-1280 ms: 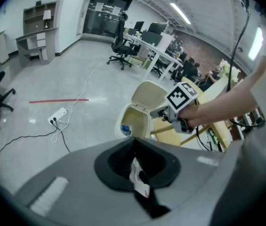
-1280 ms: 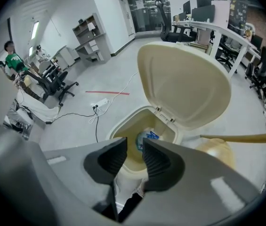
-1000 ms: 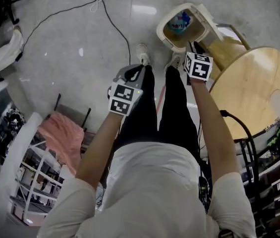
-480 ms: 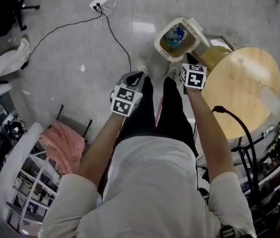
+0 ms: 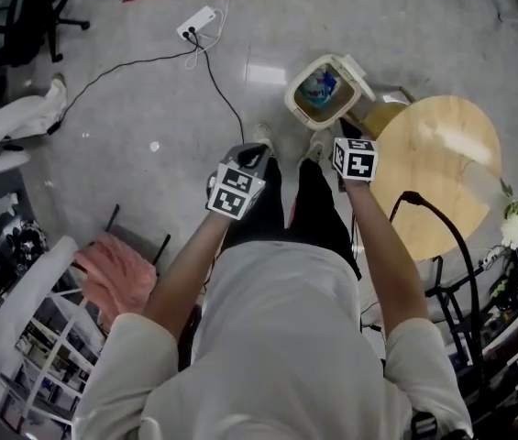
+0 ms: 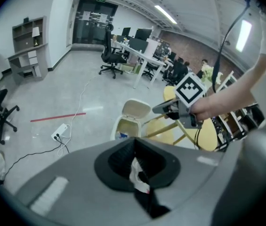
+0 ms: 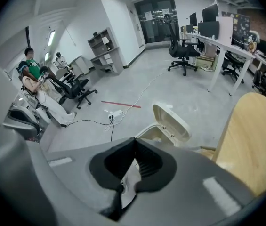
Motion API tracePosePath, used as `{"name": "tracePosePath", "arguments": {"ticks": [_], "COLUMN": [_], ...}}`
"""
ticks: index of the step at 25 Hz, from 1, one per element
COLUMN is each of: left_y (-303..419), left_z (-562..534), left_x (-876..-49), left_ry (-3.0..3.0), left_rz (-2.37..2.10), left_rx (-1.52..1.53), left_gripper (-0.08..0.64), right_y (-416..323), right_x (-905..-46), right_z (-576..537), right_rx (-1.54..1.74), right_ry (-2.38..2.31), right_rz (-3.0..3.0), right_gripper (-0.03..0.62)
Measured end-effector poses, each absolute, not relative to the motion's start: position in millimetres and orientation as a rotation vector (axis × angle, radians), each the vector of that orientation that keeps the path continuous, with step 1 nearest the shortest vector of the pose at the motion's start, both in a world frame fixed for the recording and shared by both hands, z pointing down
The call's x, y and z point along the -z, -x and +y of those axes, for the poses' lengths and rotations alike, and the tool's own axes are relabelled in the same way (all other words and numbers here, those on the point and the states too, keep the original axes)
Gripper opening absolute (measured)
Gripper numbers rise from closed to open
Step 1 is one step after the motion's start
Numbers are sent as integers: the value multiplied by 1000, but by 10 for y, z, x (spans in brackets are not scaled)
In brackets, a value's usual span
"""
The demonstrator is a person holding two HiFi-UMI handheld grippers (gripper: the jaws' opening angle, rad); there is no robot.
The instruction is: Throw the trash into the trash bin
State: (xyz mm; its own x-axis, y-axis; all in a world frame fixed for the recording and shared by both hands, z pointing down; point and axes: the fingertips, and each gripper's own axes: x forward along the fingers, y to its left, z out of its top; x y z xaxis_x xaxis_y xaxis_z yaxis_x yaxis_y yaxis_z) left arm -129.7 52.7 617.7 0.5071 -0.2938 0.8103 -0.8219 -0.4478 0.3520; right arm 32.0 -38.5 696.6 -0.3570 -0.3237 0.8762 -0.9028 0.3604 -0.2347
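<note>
Wooden table beside open trash bin

Grey polished floor; round wooden table; office chairs.

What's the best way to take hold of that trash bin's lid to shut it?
Grip the lid by its free rounded edge, the one farthest from the hinge, coming down from above. It is flipped open and tilted back behind the trash bin, so that edge sits highest and most exposed, probably the easiest pinch.
</note>
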Motion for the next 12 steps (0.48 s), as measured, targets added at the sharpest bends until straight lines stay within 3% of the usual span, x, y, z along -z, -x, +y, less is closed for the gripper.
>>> {"name": "tracePosePath", "arguments": {"ticks": [12], "left_y": [1179], "left_z": [616], "left_x": [-5785], "left_ry": [-2046], "left_rz": [-915], "left_rx": [-845], "left_gripper": [5], "right_y": [-360], "right_x": [-6436], "right_z": [-194], "right_rx": [-934], "right_ry": [-1070], "right_rz": [-1926], "right_gripper": [2]}}
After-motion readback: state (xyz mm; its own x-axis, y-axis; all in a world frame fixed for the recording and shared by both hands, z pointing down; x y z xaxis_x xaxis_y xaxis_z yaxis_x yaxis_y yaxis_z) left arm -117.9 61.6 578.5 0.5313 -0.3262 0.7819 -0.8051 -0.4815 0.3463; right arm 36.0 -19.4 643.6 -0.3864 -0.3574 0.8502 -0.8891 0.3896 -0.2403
